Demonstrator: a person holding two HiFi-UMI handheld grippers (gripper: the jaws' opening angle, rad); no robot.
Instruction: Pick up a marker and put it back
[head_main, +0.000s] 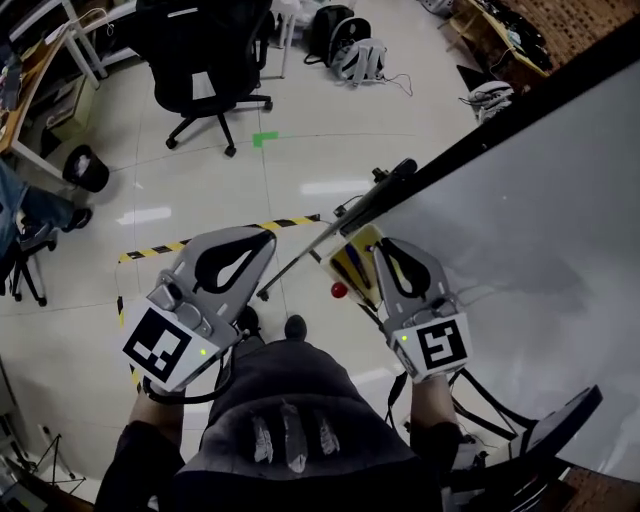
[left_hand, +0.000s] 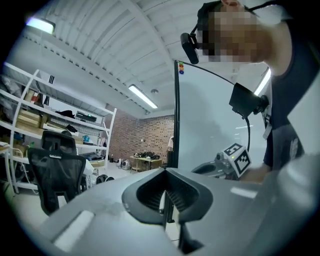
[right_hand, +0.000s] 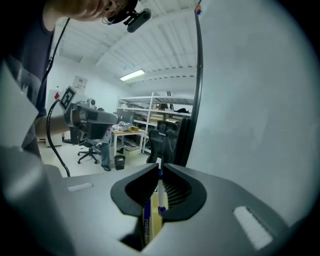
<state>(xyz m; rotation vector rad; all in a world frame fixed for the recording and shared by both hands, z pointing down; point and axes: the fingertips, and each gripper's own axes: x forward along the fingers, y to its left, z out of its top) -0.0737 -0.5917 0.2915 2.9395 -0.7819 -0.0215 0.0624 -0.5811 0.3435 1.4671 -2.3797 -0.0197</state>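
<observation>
The right tool (right_hand: 159, 169) is clamped on a white, blue-tipped marker (right_hand: 159, 192) at the lower centre of its own view, with a second, blue marker (right_hand: 146, 220) just below and to the left. The head view shows only a yellow holder (head_main: 355, 262) there, at the whiteboard's (head_main: 540, 230) edge. The left tool (left_hand: 165, 172), at lower left in the head view, has its jaws together on nothing.

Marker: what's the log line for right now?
right gripper: shut on marker | left gripper: shut, empty | place: at whiteboard

The place is a lab-like workshop office. It has a glossy tiled floor (head_main: 300, 170) marked with yellow-black hazard tape (head_main: 200, 240), a rolling office chair (head_main: 205, 60), a large whiteboard (head_main: 540, 230), metal shelving (left_hand: 60, 114), and a bare brick wall (left_hand: 145, 139) under strip lights (left_hand: 142, 96).
</observation>
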